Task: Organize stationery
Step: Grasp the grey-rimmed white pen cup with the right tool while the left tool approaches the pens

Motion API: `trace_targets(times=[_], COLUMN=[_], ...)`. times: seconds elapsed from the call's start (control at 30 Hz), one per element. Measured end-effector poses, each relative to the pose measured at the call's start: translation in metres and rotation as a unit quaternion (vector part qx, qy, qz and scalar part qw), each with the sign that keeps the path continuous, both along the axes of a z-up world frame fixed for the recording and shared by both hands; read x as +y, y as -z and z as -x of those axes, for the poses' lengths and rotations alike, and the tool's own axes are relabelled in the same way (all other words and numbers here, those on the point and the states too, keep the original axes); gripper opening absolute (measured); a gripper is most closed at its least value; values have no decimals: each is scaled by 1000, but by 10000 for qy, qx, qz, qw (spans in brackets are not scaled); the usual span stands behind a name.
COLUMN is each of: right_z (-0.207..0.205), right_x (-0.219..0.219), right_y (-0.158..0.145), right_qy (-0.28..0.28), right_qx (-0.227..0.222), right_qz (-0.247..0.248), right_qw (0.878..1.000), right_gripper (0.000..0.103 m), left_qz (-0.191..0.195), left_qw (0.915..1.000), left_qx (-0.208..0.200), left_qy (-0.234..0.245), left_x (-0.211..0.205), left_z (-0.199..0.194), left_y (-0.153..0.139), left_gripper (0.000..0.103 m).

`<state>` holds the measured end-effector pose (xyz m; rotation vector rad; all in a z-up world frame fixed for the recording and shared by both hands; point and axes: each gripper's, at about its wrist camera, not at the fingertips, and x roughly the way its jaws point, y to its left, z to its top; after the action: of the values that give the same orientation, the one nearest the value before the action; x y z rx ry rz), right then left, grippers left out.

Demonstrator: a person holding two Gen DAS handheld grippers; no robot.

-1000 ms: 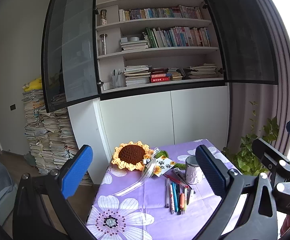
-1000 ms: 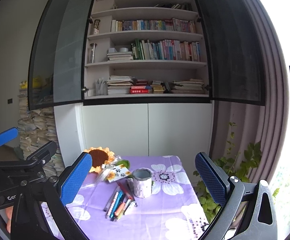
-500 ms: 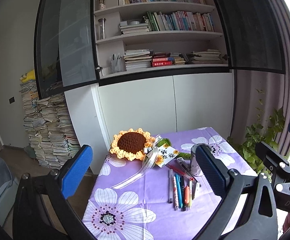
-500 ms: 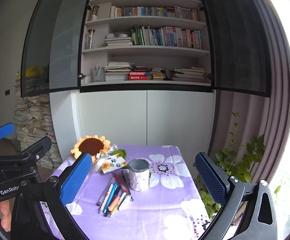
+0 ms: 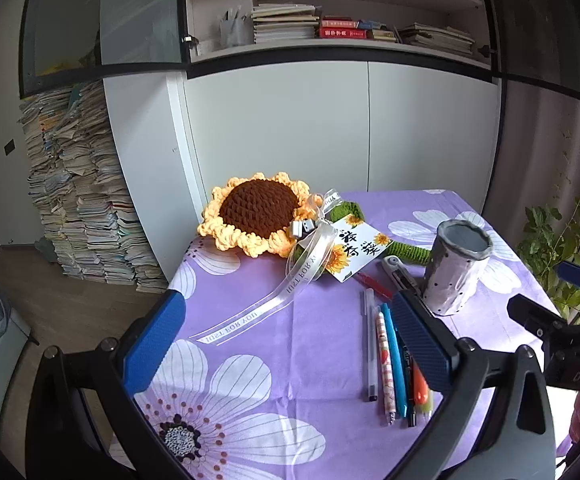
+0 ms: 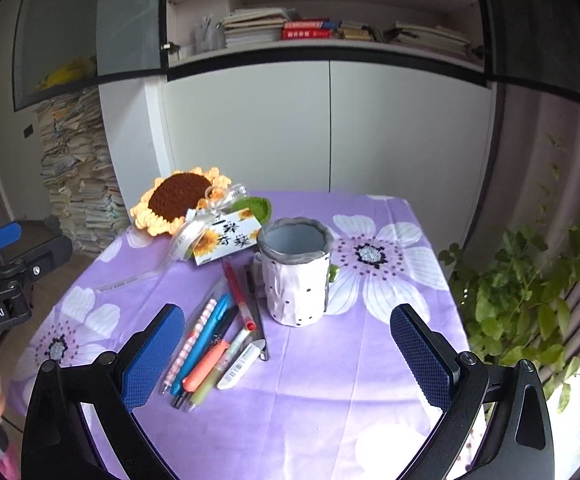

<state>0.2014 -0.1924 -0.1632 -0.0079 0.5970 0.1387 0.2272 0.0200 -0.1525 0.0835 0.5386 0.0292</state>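
Left gripper: jaws spread wide, empty, above the bench.
Right gripper: jaws wide apart, empty.
Pens: loose bundle lying flat, just left of the cup.
Cup: white, dotted, grey rim, upright, empty.
Crochet sunflower: behind the pens, ribbon and card attached.
Bench: purple floral cloth.
Room: bookshelf behind.

A white wall cabinet with open glass doors and book-laden shelves stands behind a table draped in a purple floral tablecloth. Tall stacks of papers rise from the wooden floor, while daylight falls on a leafy plant beside pale curtains.
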Motion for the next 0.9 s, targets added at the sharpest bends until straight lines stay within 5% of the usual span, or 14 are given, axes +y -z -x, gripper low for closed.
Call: trace_targets(times=[0.33, 0.6, 0.63, 0.7, 0.9], right_z=[-94, -126, -129, -135, -124], right_x=[0, 3, 5, 9, 8], right_y=[47, 60, 62, 67, 63], right_qy=[-102, -96, -109, -167, -106], right_qx=[644, 766, 796, 875, 866], right_qz=[153, 164, 193, 241, 276], right_qw=[9978, 9969, 9966, 9957, 9958], right_gripper=[103, 103, 99, 74, 72], left_qz=[-30, 272, 291, 251, 48], left_qw=[9995, 9961, 9958, 9959, 9956], left_qx=[282, 652, 644, 612, 649], left_qy=[113, 534, 575, 621, 674], left_x=[4, 3, 3, 0, -8], left_z=[-64, -81, -80, -78, -77], left_y=[45, 62, 62, 61, 67], left_gripper=[102, 102, 102, 102, 102])
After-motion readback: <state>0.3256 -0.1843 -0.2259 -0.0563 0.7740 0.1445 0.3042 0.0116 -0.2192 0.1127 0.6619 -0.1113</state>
